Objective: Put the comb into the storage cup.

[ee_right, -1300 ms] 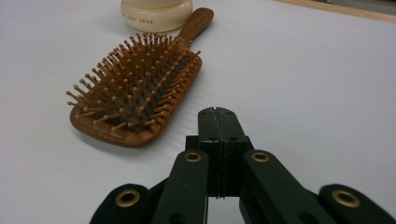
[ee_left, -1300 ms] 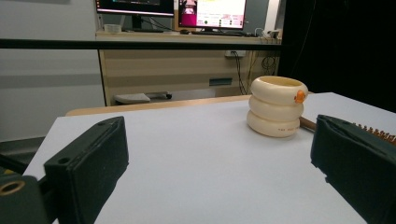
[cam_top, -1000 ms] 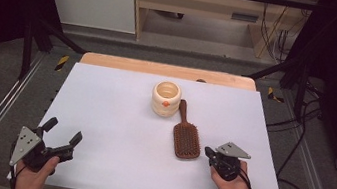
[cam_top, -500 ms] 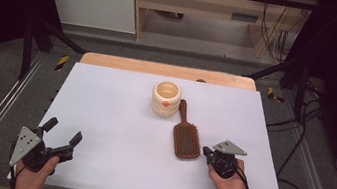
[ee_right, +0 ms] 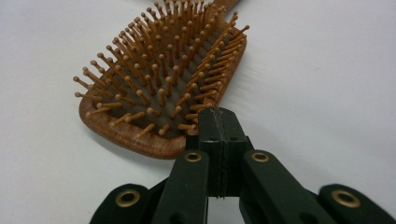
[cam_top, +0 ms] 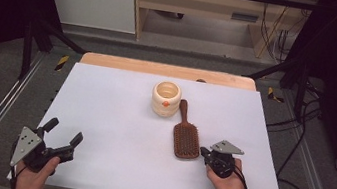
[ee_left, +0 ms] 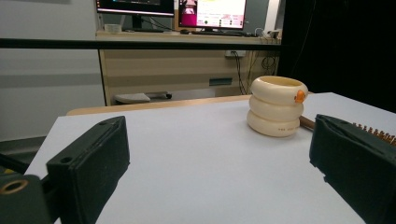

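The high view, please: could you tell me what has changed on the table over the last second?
Very little: the right gripper, jaws shut, has edged slightly left toward the wooden hairbrush. Nothing was gripped or released. The left gripper, open, the cream stacked-ring cup and the hairbrush stayed put.

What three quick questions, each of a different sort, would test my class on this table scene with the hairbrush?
1. True or false: the right gripper has its jaws shut.
2. The hairbrush lies: A bristles up, B bristles down.
3. Which thing stands by the brush handle?

Key: 1 true, with nothing between them. 2 A. 3 The cream ringed holder; whether they touch cannot be told.
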`<action>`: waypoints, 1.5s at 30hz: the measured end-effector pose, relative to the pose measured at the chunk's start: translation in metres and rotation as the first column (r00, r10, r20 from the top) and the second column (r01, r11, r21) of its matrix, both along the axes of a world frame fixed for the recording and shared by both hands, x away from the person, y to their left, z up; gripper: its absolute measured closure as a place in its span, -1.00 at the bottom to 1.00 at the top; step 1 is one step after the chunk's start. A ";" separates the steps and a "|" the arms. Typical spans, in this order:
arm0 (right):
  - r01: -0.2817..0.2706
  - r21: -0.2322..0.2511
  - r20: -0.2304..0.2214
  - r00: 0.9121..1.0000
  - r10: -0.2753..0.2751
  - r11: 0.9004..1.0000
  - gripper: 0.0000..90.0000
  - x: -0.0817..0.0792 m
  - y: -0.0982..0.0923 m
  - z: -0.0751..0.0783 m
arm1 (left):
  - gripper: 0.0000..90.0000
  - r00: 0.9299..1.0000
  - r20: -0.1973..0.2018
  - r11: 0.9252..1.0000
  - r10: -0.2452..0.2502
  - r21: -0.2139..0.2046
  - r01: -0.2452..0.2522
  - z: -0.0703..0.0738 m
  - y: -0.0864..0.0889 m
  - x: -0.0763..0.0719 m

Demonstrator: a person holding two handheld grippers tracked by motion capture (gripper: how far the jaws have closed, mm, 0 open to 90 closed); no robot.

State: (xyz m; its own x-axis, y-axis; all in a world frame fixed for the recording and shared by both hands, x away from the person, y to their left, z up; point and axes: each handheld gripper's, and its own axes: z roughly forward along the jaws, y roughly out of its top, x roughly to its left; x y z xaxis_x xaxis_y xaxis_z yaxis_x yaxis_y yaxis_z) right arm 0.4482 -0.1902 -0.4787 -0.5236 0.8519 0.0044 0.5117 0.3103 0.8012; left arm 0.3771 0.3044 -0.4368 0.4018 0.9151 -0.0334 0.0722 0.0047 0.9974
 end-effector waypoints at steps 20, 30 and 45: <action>-0.072 -0.023 -0.005 0.997 0.072 0.997 1.00 -0.003 0.012 -0.002 | -0.88 1.000 -0.004 1.000 -0.002 -0.001 0.002 -0.001 0.000 0.000; -0.134 -0.066 -0.008 0.991 0.134 0.989 1.00 -0.004 0.033 -0.004 | -0.88 1.000 -0.004 1.000 0.000 -0.003 0.000 -0.001 0.000 0.000; -0.216 -0.128 -0.015 0.976 0.215 0.968 1.00 0.005 0.064 -0.005 | -0.88 1.000 -0.004 1.000 0.003 -0.005 -0.003 -0.001 0.002 0.000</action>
